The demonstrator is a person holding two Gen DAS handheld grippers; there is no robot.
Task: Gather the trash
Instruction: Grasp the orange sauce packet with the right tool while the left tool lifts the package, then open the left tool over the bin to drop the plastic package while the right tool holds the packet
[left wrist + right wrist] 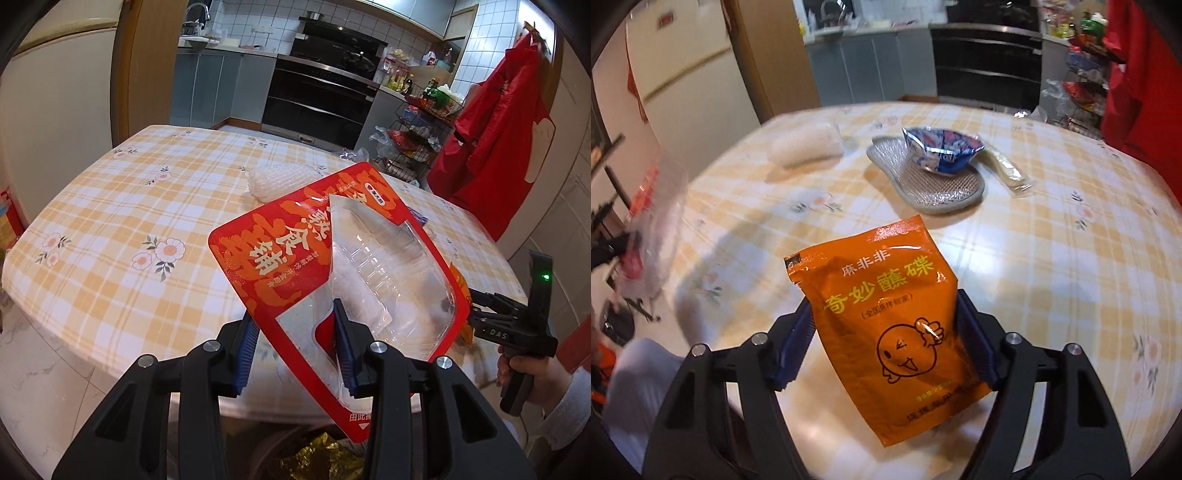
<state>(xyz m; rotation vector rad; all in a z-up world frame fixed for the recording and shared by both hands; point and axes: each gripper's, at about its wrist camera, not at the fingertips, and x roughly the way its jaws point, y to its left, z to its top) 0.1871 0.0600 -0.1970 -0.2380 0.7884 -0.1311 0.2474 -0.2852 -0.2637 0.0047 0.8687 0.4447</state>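
The left claw [295, 347] grips a red food package [295, 258] above the table [110, 221]; its jaws are partly closed. The right claw [882, 343] holds an orange sauce packet [890, 321] between wide jaws.

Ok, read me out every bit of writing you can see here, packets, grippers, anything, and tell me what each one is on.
"麻非非" on the orange sauce packet, top line.
"奇妙蘸碟" on the same packet, large yellow characters.
"DAS" on the right gripper, on its black body.
The red food tray lid has big orange characters, partly hidden and tilted; not read with confidence.
Small print on both packages is too small or blurred.
The blue crumpled wrapper shows no legible text.
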